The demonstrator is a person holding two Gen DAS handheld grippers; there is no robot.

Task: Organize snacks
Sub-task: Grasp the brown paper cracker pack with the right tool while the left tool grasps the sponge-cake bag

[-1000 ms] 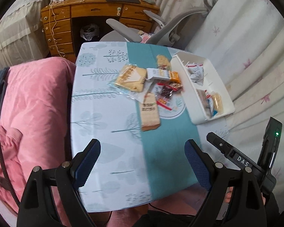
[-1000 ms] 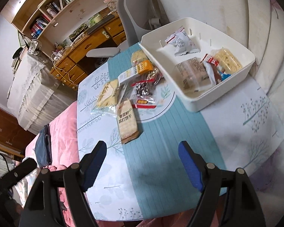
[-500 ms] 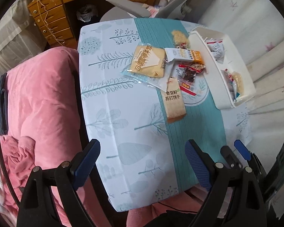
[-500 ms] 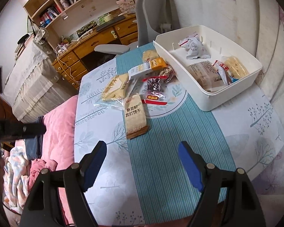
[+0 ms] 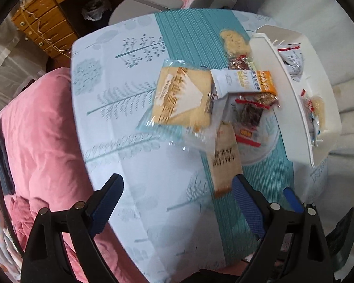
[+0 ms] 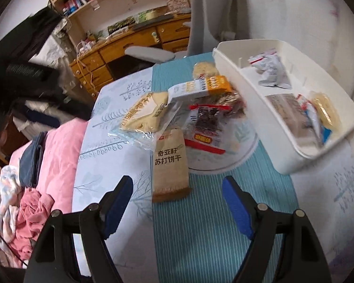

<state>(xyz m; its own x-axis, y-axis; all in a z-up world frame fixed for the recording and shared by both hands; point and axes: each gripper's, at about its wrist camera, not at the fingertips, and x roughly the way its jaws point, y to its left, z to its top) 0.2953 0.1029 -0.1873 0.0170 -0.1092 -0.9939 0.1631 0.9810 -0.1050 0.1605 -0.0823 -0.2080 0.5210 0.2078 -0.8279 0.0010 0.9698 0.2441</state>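
Several snack packs lie in a heap on the table: a brown soda cracker pack [image 6: 170, 165] [image 5: 225, 162], a yellow cracker bag [image 6: 142, 113] [image 5: 184, 99], a white-and-orange oat bar [image 6: 200, 88] [image 5: 243, 82] and a dark red-edged pack [image 6: 206, 125] [image 5: 249, 115]. A white bin [image 6: 247, 94] [image 5: 292, 122] on the right holds several more snacks. My right gripper [image 6: 177, 202] is open and empty, just short of the brown pack. My left gripper [image 5: 177, 202] is open and empty above the table's near side.
The table wears a leaf-print cloth with a teal stripe [image 6: 200, 235]. A pink quilt [image 5: 40, 127] lies along its left edge. A grey office chair [image 6: 214, 21] and a wooden desk [image 6: 129, 44] stand behind. A round cracker [image 6: 205, 69] lies at the far end.
Both grippers have moved forward and lower toward the snack heap, which looks larger now. Both stay open and empty. No snack has moved.
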